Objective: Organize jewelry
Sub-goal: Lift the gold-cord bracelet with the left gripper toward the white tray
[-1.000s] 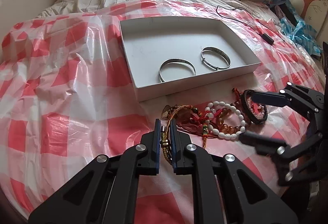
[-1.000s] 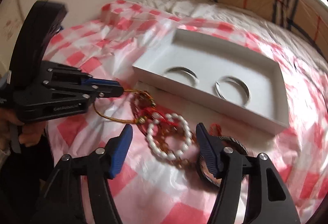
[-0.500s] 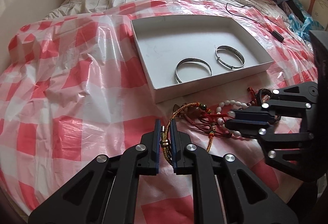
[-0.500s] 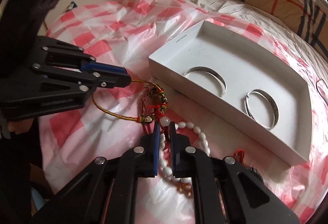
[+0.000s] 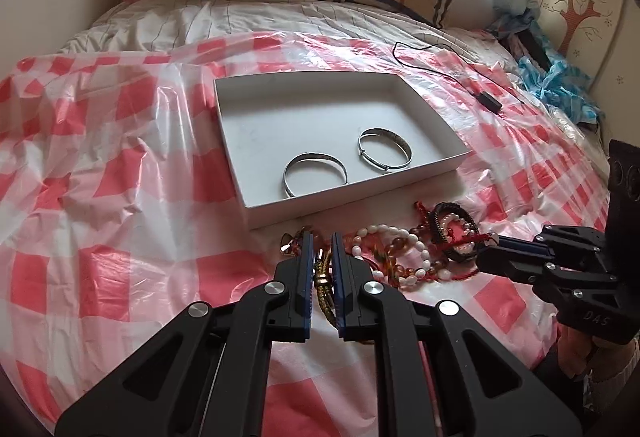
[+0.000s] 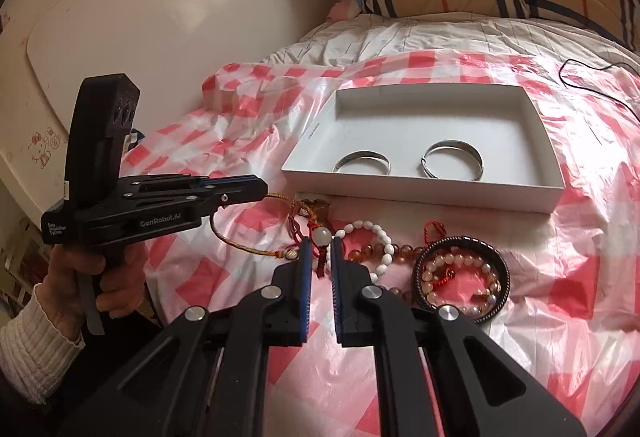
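Left claw [image 5: 321, 237] clamps a braided gold cord bracelet [image 5: 322, 279], partly hidden. Right claw [image 6: 319, 244] pinches a red string [image 6: 320, 266], tangled among glossy bead bracelets [image 6: 374, 245] by the white cardboard box [image 6: 308, 141].

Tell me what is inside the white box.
The white box holds two silver bangles, one near its front wall and another beside it. The rest of its floor is bare; nothing covers any part.

Black grippers [image 6: 319, 249] w/ blue pads, silver screws; cream ribbed sleeve [image 6: 32, 353].
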A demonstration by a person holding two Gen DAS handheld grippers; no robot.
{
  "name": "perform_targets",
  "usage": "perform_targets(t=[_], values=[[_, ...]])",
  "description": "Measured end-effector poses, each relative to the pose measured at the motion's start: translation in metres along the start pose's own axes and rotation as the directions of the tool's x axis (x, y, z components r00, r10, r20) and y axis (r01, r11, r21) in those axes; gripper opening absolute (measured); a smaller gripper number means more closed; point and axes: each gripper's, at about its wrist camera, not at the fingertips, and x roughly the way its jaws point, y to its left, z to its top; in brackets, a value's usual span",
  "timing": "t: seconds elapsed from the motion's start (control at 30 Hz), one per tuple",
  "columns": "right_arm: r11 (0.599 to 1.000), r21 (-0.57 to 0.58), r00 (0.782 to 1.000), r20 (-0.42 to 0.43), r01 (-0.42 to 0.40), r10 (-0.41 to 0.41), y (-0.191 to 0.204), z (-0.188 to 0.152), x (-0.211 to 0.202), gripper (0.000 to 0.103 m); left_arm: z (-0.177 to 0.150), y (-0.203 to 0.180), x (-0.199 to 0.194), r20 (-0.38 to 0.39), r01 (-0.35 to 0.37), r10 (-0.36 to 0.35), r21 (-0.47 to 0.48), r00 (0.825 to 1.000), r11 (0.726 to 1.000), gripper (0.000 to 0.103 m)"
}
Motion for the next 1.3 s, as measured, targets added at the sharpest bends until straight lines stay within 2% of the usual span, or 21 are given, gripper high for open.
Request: perform_targets(t=[0.27,0.4,0.43,0.47,0.5,0.57,0.6,0.63,0.67,0.7,0.73,0.83,0.93,1.07,1.3], values=[[0.999,0.037,0.998,0.064,0.005,-0.008,-0.014,0.008,-0.028,0.01,0.004,0.001,0.009,-0.007,-0.016,0.016,-0.014,1.0,1.0,0.008],[0.999,0.041,0.997,0.071,0.005,-0.008,-0.018,0.009,-0.031,0.01,-0.001,0.001,0.023,-0.094,-0.03,0.034,0.037,0.995,0.999,0.011],[0.999,0.044,0.997,0.072,0.003,-0.007,-0.018,0.009,-0.031,0.01,-0.005,0.001,0.028,-0.116,-0.048,0.054,0.053,0.992,0.997,0.014],[0.999,0.046,0.997,0.072,0.002,-0.005,-0.019,0.008,-0.03,0.01,-0.008,0.001,0.03,-0.13,-0.062,0.07,0.065,0.989,0.996,0.027],[0.999,0.051,0.998,0.069,0.0,-0.003,-0.02,0.007,-0.029,0.01,-0.012,0.001,0.034,-0.146,-0.079,0.09,0.079,0.985,0.994,0.044],[0.998,0.059,0.998,0.063,-0.004,0.001,-0.022,0.005,-0.027,0.01,-0.017,0.0,0.04,-0.162,-0.117,0.134,0.111,0.978,0.987,0.048],[0.998,0.063,0.998,0.06,-0.006,0.002,-0.022,0.005,-0.027,0.01,-0.019,-0.001,0.044,-0.177,-0.12,0.14,0.122,0.974,0.985,0.045],[0.998,0.065,0.998,0.058,-0.006,0.002,-0.022,0.004,-0.026,0.01,-0.021,-0.002,0.046,-0.187,-0.109,0.132,0.127,0.974,0.986,0.036],[0.998,0.065,0.998,0.057,-0.006,0.002,-0.022,0.004,-0.025,0.01,-0.021,-0.005,0.047,-0.197,-0.089,0.114,0.132,0.974,0.987,0.01],[0.998,0.064,0.998,0.057,-0.006,0.002,-0.021,0.005,-0.026,0.01,-0.021,-0.009,0.045,-0.193,-0.083,0.11,0.142,0.975,0.986,0.007],[0.998,0.061,0.998,0.058,-0.005,0.002,-0.02,0.005,-0.026,0.01,-0.021,-0.013,0.042,-0.178,-0.089,0.118,0.164,0.977,0.983,0.007],[0.999,0.052,0.998,0.068,-0.001,-0.003,-0.018,0.009,-0.03,0.01,-0.017,-0.02,0.03,-0.141,-0.052,0.076,0.17,0.987,0.984,0.007],[0.999,0.045,0.996,0.084,0.005,-0.009,-0.018,0.015,-0.035,0.01,-0.007,-0.02,0.011,-0.067,0.009,-0.001,0.121,0.998,0.993,0.007],[0.999,0.036,0.995,0.103,0.009,-0.013,-0.017,0.025,-0.038,0.01,0.009,-0.015,-0.004,0.021,0.064,-0.065,0.045,0.998,0.997,0.007],[0.999,0.028,0.992,0.122,0.016,-0.019,-0.022,0.045,-0.033,0.01,0.025,-0.015,0.004,0.072,0.075,-0.073,-0.024,0.995,0.997,0.007]])
